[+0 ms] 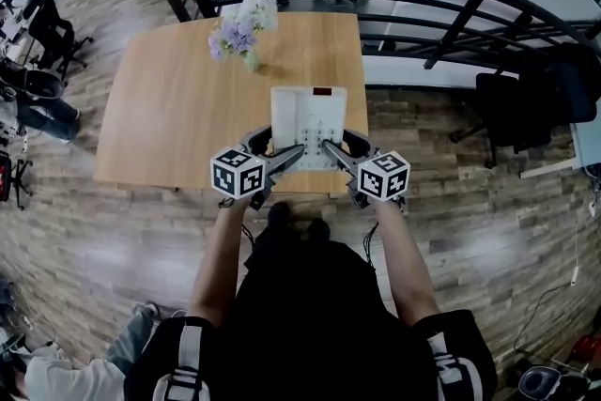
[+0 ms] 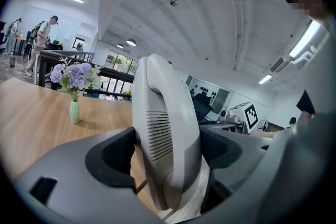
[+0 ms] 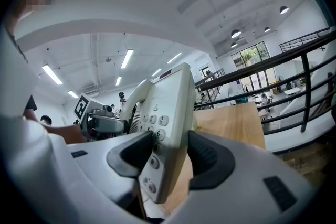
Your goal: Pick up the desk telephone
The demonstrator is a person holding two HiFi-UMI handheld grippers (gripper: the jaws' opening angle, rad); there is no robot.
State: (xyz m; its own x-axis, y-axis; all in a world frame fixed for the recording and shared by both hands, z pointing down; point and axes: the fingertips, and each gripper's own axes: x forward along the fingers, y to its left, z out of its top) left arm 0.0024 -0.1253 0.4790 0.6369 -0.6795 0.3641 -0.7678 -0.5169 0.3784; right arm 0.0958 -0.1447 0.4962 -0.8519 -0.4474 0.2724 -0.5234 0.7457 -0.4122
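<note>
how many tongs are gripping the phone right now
2. The left tongs are clamped on the desk telephone at its handset side; the right tongs are clamped on its keypad side. Neither is hidden.

You have bright, even light from ceiling strips (image 3: 126, 59) and far windows (image 3: 251, 54). Both gripper views bend hard toward black corners. Tabletop (image 1: 160, 117) shadows are soft; the left hand-held gripper (image 2: 168, 157) blurs close up.
</note>
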